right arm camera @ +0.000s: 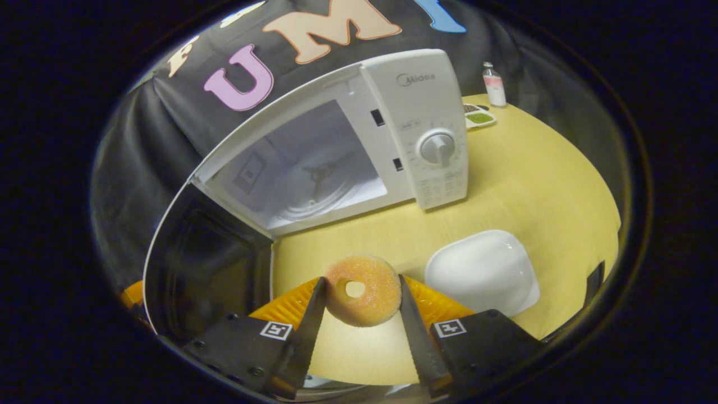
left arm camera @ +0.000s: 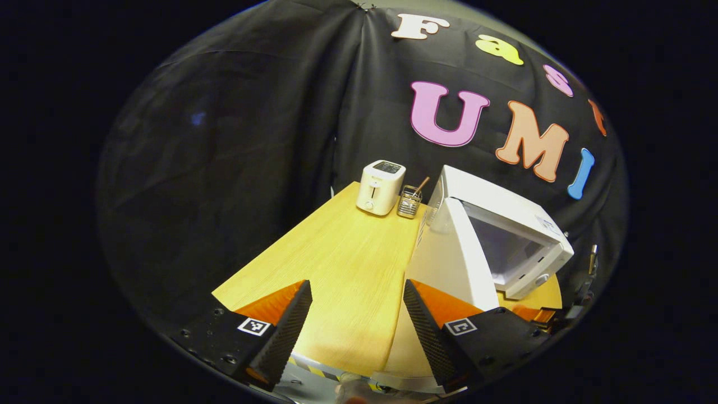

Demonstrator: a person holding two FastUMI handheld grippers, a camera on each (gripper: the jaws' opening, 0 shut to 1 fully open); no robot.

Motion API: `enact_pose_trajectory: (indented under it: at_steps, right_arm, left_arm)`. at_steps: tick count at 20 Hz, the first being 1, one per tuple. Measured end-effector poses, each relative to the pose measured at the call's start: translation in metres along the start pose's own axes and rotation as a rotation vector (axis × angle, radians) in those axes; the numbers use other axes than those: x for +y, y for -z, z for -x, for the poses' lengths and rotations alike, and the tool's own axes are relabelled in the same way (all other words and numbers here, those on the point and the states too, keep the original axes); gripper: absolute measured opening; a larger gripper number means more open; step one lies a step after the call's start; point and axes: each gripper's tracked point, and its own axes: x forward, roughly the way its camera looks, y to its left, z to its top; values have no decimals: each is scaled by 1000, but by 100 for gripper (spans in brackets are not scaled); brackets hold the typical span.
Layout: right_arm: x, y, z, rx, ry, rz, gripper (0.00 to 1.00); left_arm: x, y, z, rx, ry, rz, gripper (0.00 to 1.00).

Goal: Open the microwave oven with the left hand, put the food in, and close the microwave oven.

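Note:
The white microwave oven (right arm camera: 415, 123) stands on the yellow table (right arm camera: 521, 185) with its door (right arm camera: 207, 264) swung wide to the left, showing the cavity and glass turntable (right arm camera: 314, 196). My right gripper (right arm camera: 359, 292) is shut on a sugared doughnut (right arm camera: 363, 290), held above the table in front of the cavity. In the left gripper view the microwave (left arm camera: 505, 224) sits to the right with its door (left arm camera: 454, 258) standing open toward me. My left gripper (left arm camera: 357, 294) hangs open over the table, holding nothing, just left of the door.
A white plate (right arm camera: 482, 272) lies right of the doughnut. A small bottle (right arm camera: 494, 85) and a dish of sauces (right arm camera: 478, 116) stand behind the microwave's right side. A white toaster (left arm camera: 380, 187) and a wire holder (left arm camera: 409, 202) stand at the table's far end.

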Motion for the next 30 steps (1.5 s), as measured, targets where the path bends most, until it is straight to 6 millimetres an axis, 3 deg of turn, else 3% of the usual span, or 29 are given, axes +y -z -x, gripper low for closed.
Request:
enact_pose_trajectory:
  at_steps: [4, 5, 8, 9, 10, 13, 14, 18, 19, 22, 25, 26, 27, 28, 29, 30]
  right_arm:
    - [43, -21, -24, -58, -55, -41, 76]
    - [56, -28, -33, -78, -82, -61, 70]
    - [83, -47, -56, -134, -108, -105, 70]
    - [87, -53, -63, -155, -102, -116, 76]
    - [89, -59, -71, -177, -92, -126, 70]
    - [93, -73, -94, -235, -59, -159, 70]
    - [93, -77, -102, -251, -50, -163, 76]
    - [91, -92, -130, -327, -11, -164, 76]
    - [92, -94, -135, -338, -3, -155, 70]
    - [90, -97, -155, -338, 25, -120, 70]
    - [93, -103, -165, -335, 30, -129, 72]
    - [94, -104, -166, -332, 33, -129, 79]
    - [96, -104, -166, -327, 31, -121, 72]
    - [95, -106, -165, -335, 33, -115, 72]
    - [96, -109, -163, -349, 34, -109, 76]
    - [96, -111, -160, -355, 38, -105, 88]
  left_arm:
    - [4, 8, -8, 40, 30, -30, 97]
    - [5, 11, -9, 54, 38, -30, 97]
    - [9, 26, -5, 96, 54, -28, 97]
    - [11, 29, -4, 106, 56, -24, 97]
    - [12, 32, -3, 114, 59, -20, 97]
    - [17, 36, 2, 129, 61, -11, 97]
    - [18, 39, 4, 134, 61, -9, 97]
    - [23, 52, 6, 170, 62, 24, 97]
    - [24, 54, 7, 180, 58, 36, 97]
    - [31, 56, 11, 178, 28, 61, 97]
    - [35, 58, 14, 187, 11, 51, 97]
    - [36, 58, 15, 190, 8, 48, 97]
    - [35, 57, 16, 190, 8, 44, 97]
    - [35, 56, 18, 188, 9, 40, 97]
    - [33, 54, 19, 184, 11, 36, 97]
    - [32, 54, 19, 183, 12, 32, 97]
